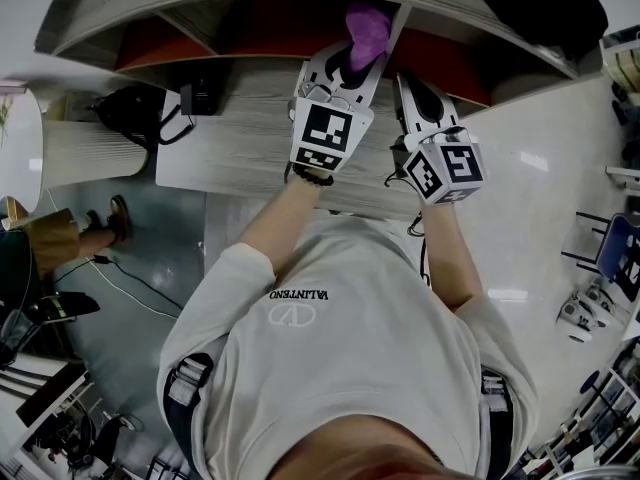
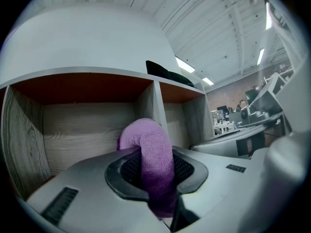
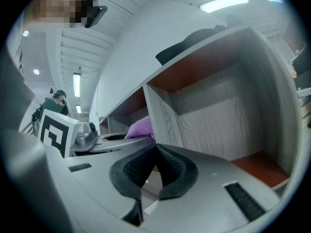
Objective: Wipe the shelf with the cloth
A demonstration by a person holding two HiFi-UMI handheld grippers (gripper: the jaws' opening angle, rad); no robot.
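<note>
While the fuzzy purple cloth is bending over in a lump in front of the wooden shelf, the left gripper is squeezing it tight between its jaws, and the right gripper is sitting nearby with its jaws pressed together, holding nothing.

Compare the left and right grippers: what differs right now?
Load: the left gripper is shut on the purple cloth; the right gripper is shut on nothing.
Reach: in the head view the left gripper sits further toward the shelf, by its divider; the right gripper is slightly back, facing the compartment to the right of it.
Shared: both point at the shelf.
</note>
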